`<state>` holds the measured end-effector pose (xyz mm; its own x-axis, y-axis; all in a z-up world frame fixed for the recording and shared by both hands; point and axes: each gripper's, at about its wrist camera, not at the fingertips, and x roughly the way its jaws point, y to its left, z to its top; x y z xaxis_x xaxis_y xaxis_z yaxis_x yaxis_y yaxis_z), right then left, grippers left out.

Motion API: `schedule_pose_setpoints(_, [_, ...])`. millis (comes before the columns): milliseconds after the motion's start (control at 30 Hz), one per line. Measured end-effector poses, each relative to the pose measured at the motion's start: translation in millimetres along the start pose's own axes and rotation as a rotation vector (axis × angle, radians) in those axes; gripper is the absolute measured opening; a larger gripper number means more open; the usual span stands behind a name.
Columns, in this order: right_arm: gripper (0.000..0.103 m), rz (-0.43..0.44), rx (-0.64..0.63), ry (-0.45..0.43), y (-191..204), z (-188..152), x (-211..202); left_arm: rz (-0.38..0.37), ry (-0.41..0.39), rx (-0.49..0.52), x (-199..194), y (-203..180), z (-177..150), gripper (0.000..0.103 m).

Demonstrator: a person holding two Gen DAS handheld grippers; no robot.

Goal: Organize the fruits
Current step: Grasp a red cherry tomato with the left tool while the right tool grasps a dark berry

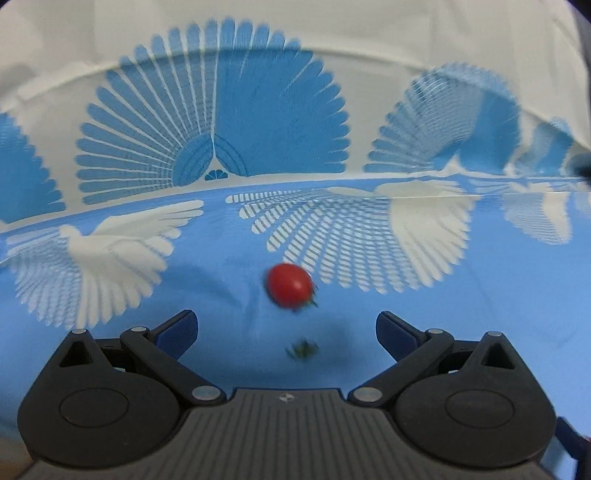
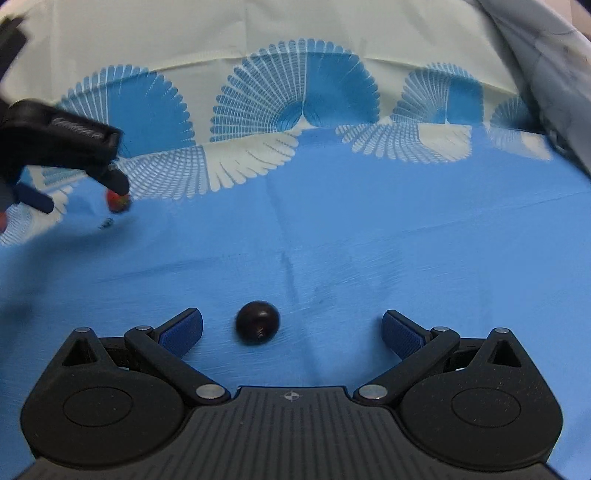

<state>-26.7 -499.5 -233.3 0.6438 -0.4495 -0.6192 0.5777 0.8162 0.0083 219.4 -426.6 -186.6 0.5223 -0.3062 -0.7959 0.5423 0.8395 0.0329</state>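
Cherry tomato [image 1: 290,284] lies on the blue cloth [image 1: 480,332] just ahead of the left gripper [image 1: 286,326], centred between its spread, empty jaws. Rightward, a dark round fruit [image 2: 257,322] sits between the right gripper's [image 2: 291,330] parted jaws, nearer its left finger [image 2: 183,330].

You are working at what looks like a household table: a printed blue tablecloth [image 1: 229,266] with white doves and fan motifs covers it, creased and hanging past its far edge. Behind it you have only pale fabric [image 2: 332,26], so the room itself cannot be told.
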Motion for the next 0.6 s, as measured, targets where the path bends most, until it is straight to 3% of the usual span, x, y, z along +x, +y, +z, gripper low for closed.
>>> schedule_pose_setpoints(167, [0.102,-0.021,-0.051,0.002,11,-1,2,0.035,0.005,-0.025,25,5,8,0.101])
schedule_pose_setpoints(200, [0.099,-0.021,-0.054,0.001,11,0,1,0.031,-0.003,-0.032,25,6,9,0.090])
schedule_pose_setpoints(233, [0.089,-0.016,-0.062,-0.008,13,-1,-1,0.021,-0.005,-0.026,26,6,11,0.075])
schedule_pose_setpoints(267, [0.079,-0.007,-0.072,-0.018,14,-1,-3,0.007,0.003,-0.006,28,5,15,0.039])
schedule_pose_setpoints(300, [0.055,0.001,-0.085,-0.024,16,-1,-7,0.002,0.003,0.007,28,5,17,0.034])
schedule_pose_setpoints(333, [0.031,0.003,-0.093,-0.021,18,0,-8,0.010,-0.007,0.010,26,5,17,0.034])
schedule_pose_setpoints(367, [0.025,0.017,-0.086,-0.013,19,0,-9,0.013,-0.018,0.023,23,5,17,0.034])
schedule_pose_setpoints(600, [0.026,0.045,0.008,-0.030,8,12,-38,0.029,-0.024,0.061,-21,-2,9,0.034])
